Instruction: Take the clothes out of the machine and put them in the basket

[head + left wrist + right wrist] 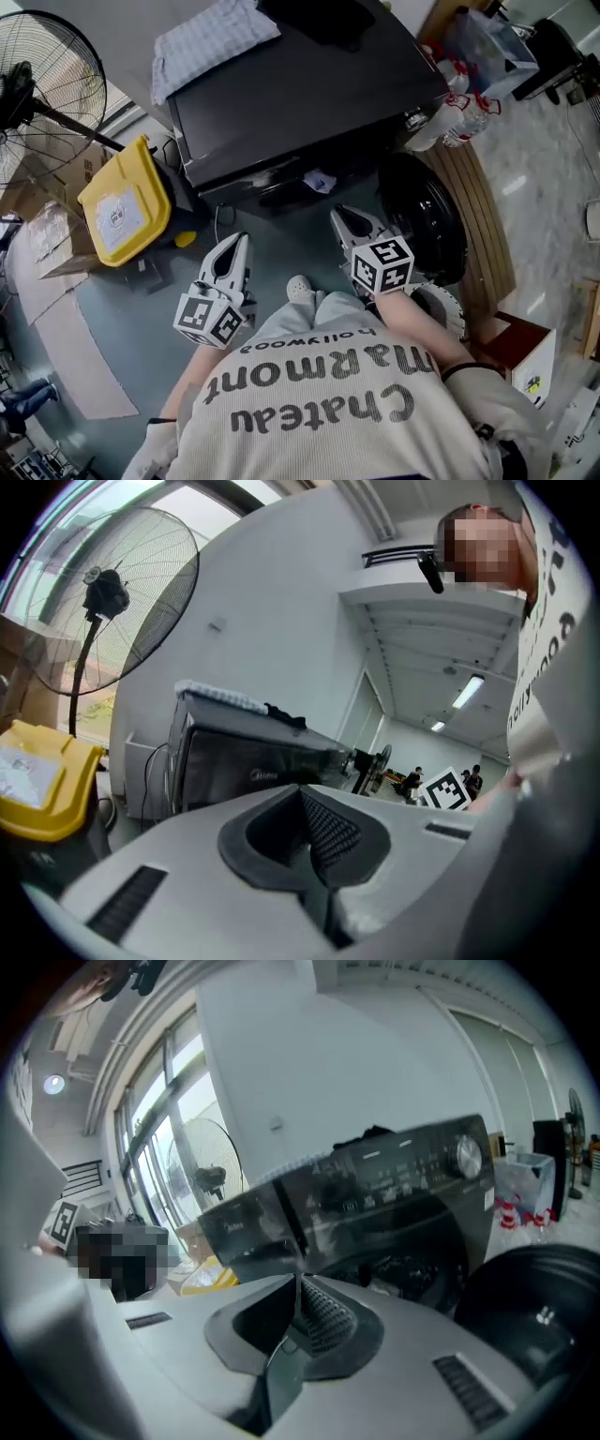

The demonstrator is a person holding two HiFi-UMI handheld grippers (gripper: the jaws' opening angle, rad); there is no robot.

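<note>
Facing the open machine (pixel 309 94), left hand-held gripper (pixel 239 242) and right hand-held gripper (pixel 342 220) pinched empty; widen jaws before reaching inside.

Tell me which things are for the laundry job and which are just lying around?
For the job: black front-loading washing machine; its round black door, open; yellow plastic bin, maybe the basket; left gripper, right gripper, both shut.
Lying about: black standing fan; checked cloth; clear plastic bottles.

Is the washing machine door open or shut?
Open. The round door stands swung out from the washing machine.
</note>
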